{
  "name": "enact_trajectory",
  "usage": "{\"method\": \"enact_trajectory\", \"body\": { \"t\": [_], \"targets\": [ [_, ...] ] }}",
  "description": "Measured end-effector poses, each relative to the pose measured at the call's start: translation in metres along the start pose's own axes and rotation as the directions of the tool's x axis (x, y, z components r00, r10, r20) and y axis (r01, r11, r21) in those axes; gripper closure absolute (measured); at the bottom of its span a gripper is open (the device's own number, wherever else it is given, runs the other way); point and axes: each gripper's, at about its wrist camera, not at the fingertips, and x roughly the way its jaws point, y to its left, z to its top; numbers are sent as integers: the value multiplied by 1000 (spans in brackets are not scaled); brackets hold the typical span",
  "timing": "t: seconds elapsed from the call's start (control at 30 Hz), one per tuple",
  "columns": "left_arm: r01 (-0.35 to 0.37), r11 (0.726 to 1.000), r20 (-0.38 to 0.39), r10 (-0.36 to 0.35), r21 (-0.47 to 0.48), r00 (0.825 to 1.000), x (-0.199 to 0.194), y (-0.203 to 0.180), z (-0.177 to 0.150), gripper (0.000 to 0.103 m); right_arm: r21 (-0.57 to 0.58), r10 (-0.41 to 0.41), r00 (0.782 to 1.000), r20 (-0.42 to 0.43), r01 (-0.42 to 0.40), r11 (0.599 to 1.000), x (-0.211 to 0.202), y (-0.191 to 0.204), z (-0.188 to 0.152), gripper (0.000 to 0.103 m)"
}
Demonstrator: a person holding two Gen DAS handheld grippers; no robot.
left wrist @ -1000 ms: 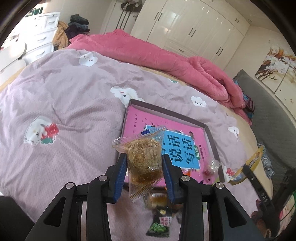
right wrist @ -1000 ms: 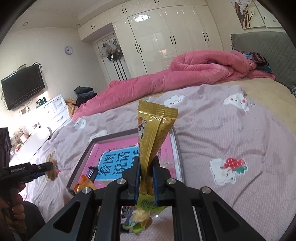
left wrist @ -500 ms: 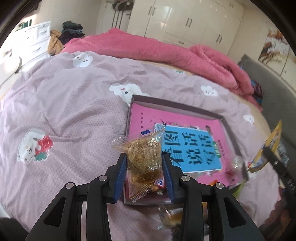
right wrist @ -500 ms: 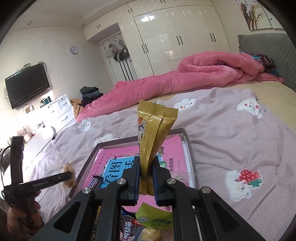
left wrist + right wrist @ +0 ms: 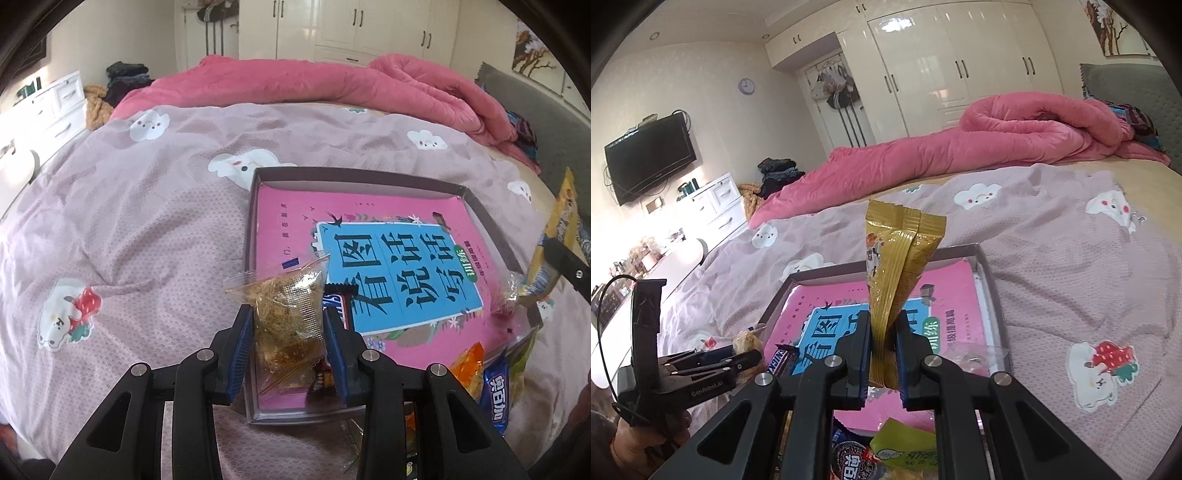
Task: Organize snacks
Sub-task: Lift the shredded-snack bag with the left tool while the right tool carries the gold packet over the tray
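Tools w/ snacks over box

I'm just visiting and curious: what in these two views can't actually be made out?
- Clear packet of brown shredded snack, left view: its bottom end is hidden between the left gripper pads.
- Folded gold foil sachet, right view: its print is too small to read.
- Loose wrapped snacks, right view: cut off by the bottom edge and the right gripper.

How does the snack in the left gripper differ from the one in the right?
The clear packet is see-through, showing brown shredded filling; the gold packet is opaque foil. The clear packet is squat and wide, the gold packet long and narrow, standing upright. Both are clamped, one in the left gripper, one in the right gripper, over the tray.
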Motion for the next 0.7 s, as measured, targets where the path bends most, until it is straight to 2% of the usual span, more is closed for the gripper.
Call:
{"method": "enact_trajectory", "body": {
  "t": [0.23,0.5,0.7],
  "targets": [
    [24,1000,-39,-23,16,999,7,-8,-6,64,-7,-4,999,-45,4,1000,15,1,-2,91],
    [84,996,-53,-85,-24,995,6,-8,-8,64,5,12,995,-100,-11,1000,27,1,-7,91],
    [115,992,-58,-117,-43,991,7,-8,-8,64,-34,26,985,-168,-32,999,39,10,-14,91]
  ]
}}
